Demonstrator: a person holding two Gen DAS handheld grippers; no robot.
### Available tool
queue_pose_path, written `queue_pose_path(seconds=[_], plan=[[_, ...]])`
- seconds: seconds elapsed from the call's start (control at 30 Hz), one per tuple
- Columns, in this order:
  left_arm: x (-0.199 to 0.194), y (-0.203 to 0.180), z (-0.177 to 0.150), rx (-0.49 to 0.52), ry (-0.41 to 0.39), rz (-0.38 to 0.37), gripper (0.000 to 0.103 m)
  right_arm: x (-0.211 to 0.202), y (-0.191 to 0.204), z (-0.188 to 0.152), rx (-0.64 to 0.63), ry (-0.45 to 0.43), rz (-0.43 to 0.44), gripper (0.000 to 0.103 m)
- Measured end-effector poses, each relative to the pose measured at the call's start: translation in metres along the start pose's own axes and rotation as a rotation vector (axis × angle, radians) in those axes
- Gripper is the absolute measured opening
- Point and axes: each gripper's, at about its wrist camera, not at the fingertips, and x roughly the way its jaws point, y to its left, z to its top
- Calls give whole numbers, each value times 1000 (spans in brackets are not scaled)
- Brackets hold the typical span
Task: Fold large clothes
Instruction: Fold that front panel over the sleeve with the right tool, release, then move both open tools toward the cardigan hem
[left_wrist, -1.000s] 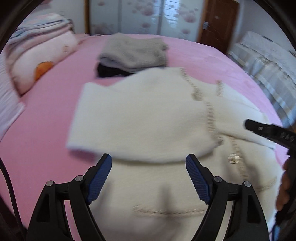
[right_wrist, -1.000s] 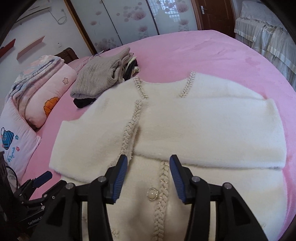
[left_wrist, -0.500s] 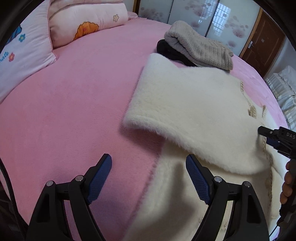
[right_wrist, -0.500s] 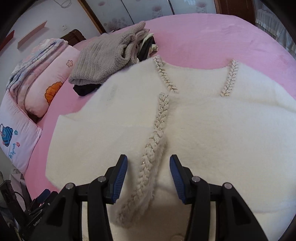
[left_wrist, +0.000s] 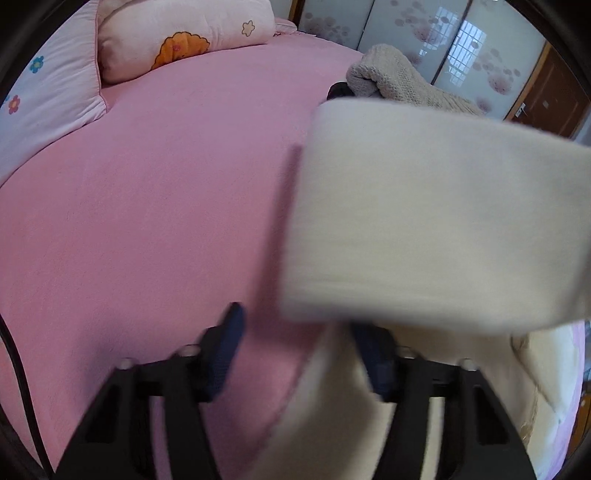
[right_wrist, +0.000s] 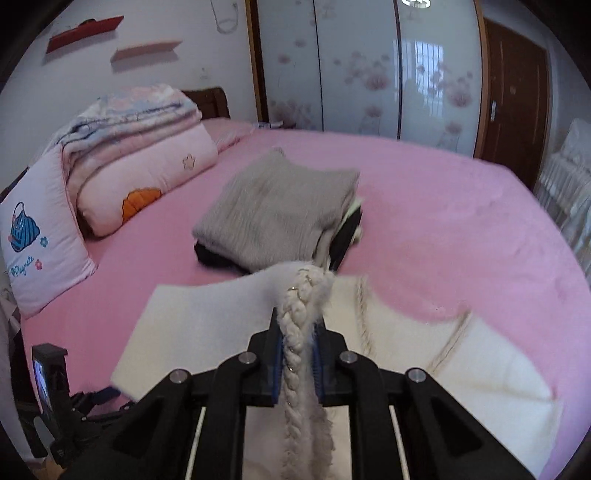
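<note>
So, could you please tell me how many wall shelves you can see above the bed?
2: a red wall shelf high on the left, and a pink wall shelf just right of it and lower. Others may lie outside the view.

Only one bit of text is showing: cursive blue lettering on the white pillow (right_wrist: 40, 236) at the left edge of the right wrist view, sitting under a printed blue handbag pic w/ small flowers beside it. It's looking like "Playmate" or sth similar, but the script is tilting and too small to be sure of the letters. The same pillow (left_wrist: 48, 110) is showing in the left wrist view w/ flower prints only, no wording in sight. The folded pink quilt (right_wrist: 147, 173) is carrying an orange motif and a flower outline, no letters. Nothing else legible, no nos., brands or signs.
</note>
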Motion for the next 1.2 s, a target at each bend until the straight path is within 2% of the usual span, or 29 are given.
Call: queue_pose_path(seconds=[0.07, 0.13, 0.2, 0.27, 0.43, 0.57, 0.6, 0.67, 0.7, 0.77, 0.83, 0.87, 0.9, 0.97, 1.03, 1.1, 1.2], plan=[[4, -5, 8, -13, 2, -40, 18, -8, -15, 14, 18, -42, -55, 12], [6, -15, 12, -2, 2, -69, 11, -12, -37, 17, 61, -42, -85, 12], [6, -28, 12, 35, -20, -42, 11, -13, -60, 9, 99, -16, -116, 12], [10, -40, 10, 76, -17, -28, 11, -10, -86, -10, 160, 55, -149, 12], [21, -51, 5, 116, 30, -69, 12, -1, -137, -83, 298, 205, -211, 12], [26, -59, 1, 174, 50, -40, 12, 30, -159, -132, 353, 320, -246, 12], [24, -60, 0, 185, 56, -38, 12, 39, -161, -140, 364, 351, -243, 12], [21, -59, 1, 208, 90, -55, 13, 47, -159, -144, 347, 361, -240, 13], [21, -59, 1, 228, 121, -68, 16, 45, -158, -147, 341, 361, -241, 15], [18, -58, 1, 278, 201, -124, 35, 42, -161, -147, 357, 363, -221, 17], [8, -52, 4, 280, 267, -192, 50, 39, -169, -148, 391, 363, -176, 28], [2, -49, 7, 270, 289, -226, 52, 37, -172, -148, 407, 361, -153, 39], [-5, -45, 8, 257, 292, -253, 55, 33, -174, -148, 415, 355, -136, 43], [-19, -40, 19, 226, 265, -292, 62, 29, -178, -148, 425, 343, -98, 45], [-23, -41, 33, 210, 222, -280, 70, 24, -184, -148, 441, 332, -56, 45], [-15, -48, 49, 216, 188, -228, 70, 20, -192, -150, 468, 324, -33, 46], [13, -63, 72, 251, 169, -190, 70, 18, -206, -152, 524, 312, -22, 46]])
